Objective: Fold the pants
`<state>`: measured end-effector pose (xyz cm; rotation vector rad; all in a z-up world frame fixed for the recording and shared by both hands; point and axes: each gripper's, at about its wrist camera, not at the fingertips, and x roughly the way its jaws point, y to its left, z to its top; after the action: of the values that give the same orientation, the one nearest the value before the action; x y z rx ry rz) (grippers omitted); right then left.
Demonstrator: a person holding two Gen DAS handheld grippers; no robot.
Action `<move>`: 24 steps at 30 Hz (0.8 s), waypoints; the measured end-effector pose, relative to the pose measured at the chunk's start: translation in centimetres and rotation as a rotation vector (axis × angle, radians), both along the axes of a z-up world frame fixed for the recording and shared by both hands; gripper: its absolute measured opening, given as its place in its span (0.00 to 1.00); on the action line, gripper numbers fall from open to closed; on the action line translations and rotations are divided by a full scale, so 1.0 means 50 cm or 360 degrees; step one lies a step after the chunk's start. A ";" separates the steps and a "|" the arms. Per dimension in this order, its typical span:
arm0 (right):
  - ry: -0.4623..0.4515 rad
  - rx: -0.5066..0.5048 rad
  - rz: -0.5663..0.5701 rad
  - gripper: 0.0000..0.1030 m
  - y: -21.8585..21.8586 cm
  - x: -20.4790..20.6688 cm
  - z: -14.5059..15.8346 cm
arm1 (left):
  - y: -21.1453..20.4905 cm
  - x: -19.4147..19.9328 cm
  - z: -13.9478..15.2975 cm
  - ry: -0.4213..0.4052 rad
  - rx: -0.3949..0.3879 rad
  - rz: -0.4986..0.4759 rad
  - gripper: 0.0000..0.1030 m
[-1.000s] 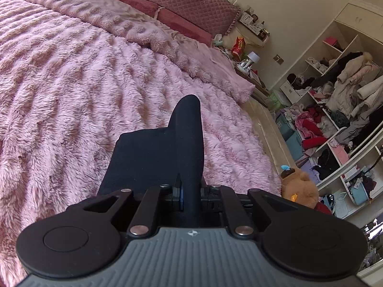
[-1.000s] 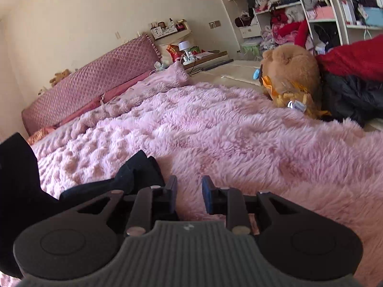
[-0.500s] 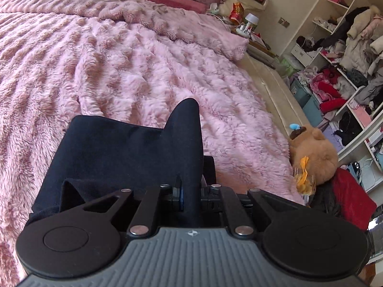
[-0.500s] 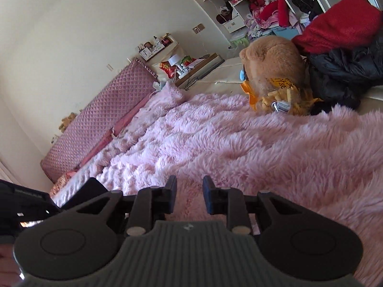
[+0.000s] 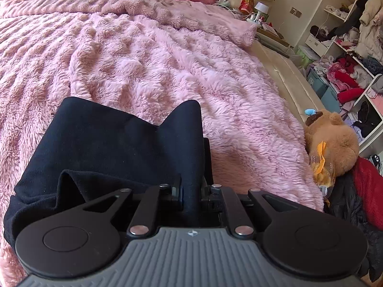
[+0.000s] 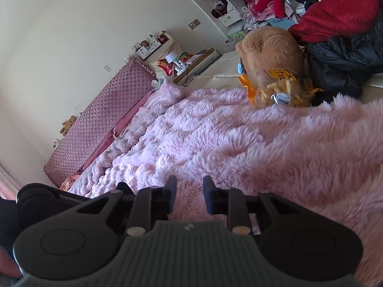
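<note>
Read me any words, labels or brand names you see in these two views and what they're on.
"GenRobot", end cut off: on the black left gripper body.
Black characters on the orange snack packet: too distorted to read.
Barcode label: too small.
Red snack bag: blurred.

One pair of dark pants (image 5: 115, 143), two tools (image 5: 191, 191) (image 6: 189, 197), one fluffy pink blanket (image 5: 167, 59), perhaps two teddy bears (image 5: 332, 143) (image 6: 67, 125).
</note>
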<state>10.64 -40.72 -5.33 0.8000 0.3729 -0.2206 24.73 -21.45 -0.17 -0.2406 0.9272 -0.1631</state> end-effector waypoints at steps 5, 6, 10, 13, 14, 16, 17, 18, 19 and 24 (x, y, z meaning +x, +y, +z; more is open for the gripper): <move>0.0025 -0.0106 -0.0060 0.21 -0.002 -0.002 0.007 | -0.034 -0.007 -0.019 0.0202 -0.0222 -0.0371 0.37; 0.0019 -0.0205 -0.0116 0.21 -0.001 -0.007 0.016 | -0.031 -0.019 -0.012 0.0182 -0.0339 -0.0439 0.37; -0.0029 -0.0409 -0.0197 0.26 -0.013 -0.027 0.044 | 0.000 -0.045 0.021 0.0188 -0.0576 -0.0539 0.37; -0.0064 -0.0300 -0.0159 0.26 -0.026 -0.034 0.037 | 0.068 -0.066 0.062 0.0085 -0.0580 -0.0493 0.39; -0.0081 -0.0275 -0.0133 0.26 -0.024 -0.032 0.034 | 0.094 -0.074 0.080 0.0019 -0.0533 -0.0456 0.40; -0.0124 -0.0269 -0.0066 0.26 -0.013 -0.026 0.033 | 0.145 -0.086 0.101 -0.0098 -0.0403 -0.0389 0.40; -0.0154 -0.0269 -0.0011 0.26 -0.002 -0.021 0.034 | 0.171 -0.093 0.107 -0.0165 -0.0317 -0.0359 0.39; -0.0186 -0.0266 0.0051 0.26 0.010 -0.016 0.033 | 0.197 -0.096 0.109 -0.0224 -0.0223 -0.0344 0.24; -0.0216 -0.0256 0.0116 0.27 0.025 -0.011 0.033 | 0.225 -0.101 0.106 -0.0275 -0.0134 -0.0312 0.02; -0.0309 -0.0144 0.0511 0.28 0.114 0.024 0.020 | 0.307 -0.110 0.047 -0.0433 -0.0060 -0.0219 0.01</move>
<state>11.86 -35.01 -4.35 0.6554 0.3005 0.1389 19.23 -6.08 2.19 -0.1838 0.6701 -0.3323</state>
